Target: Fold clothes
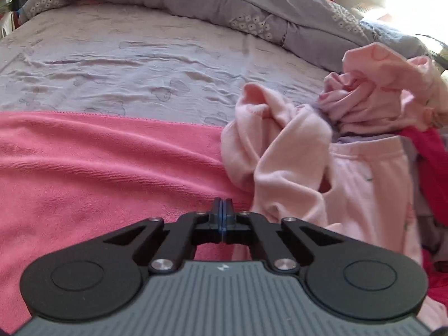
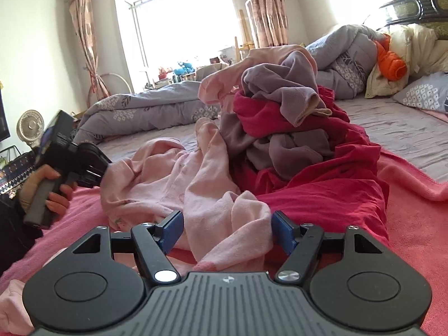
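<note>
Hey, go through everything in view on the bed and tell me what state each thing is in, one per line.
Left gripper: shut, holding nothing.
Right gripper: open, pink fabric between its fingers.
Light pink garment: crumpled, unfolded.
Red garment: heaped, unfolded.
Mauve garment: bunched on top of the pile.
Pink towel: spread flat on the bed.
Grey quilt: pushed back in a rumpled roll.
Curtains: drawn open.

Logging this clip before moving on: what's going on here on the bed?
A person works on a bed with a tool in each hand, at a heap of unfolded clothes. The right tool is open around a bunch of the pale pink garment. The left tool is shut and empty above the pink blanket. Red and mauve clothes lie piled behind.
</note>
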Demonstrator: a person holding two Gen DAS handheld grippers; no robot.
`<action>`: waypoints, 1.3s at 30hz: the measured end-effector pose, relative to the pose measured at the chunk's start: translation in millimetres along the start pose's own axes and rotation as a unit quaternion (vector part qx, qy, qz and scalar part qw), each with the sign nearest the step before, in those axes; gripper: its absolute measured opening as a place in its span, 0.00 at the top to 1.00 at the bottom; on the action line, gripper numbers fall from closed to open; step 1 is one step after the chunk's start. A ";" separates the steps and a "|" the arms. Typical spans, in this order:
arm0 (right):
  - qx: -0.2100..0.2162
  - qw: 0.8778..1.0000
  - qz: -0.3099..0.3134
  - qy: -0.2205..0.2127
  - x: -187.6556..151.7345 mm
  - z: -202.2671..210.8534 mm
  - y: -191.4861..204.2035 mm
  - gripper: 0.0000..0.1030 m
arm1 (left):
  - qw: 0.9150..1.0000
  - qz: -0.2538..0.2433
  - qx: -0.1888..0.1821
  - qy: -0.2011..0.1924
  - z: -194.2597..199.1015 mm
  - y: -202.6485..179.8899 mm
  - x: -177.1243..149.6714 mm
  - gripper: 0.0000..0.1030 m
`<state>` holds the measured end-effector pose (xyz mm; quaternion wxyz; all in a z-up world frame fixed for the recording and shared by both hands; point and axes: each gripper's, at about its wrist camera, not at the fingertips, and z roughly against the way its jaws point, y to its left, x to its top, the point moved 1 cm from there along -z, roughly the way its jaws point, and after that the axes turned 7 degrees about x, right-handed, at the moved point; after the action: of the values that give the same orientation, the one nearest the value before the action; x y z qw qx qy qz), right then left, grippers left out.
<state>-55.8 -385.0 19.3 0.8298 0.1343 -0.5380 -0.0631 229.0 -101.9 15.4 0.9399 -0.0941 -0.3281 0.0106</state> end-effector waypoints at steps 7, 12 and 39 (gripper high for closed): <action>0.000 1.000 -0.019 0.002 -0.6 2.0 -2.9 0.29 | 0.998 -0.029 -0.034 -0.054 64.0 16.0 10.4 1.00; 0.002 0.999 -0.028 0.017 -7.6 -10.3 -3.8 0.28 | 0.994 -0.060 -0.065 -0.063 58.2 -14.5 8.1 0.00; 0.018 0.999 0.023 0.025 7.9 2.1 29.1 0.23 | 0.984 -0.035 0.014 -0.172 249.1 68.4 -29.3 0.85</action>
<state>-55.6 -359.5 35.5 0.8418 0.1382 -0.5209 -0.0307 54.7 5.2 175.9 0.8704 -0.0665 -0.4878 -0.0016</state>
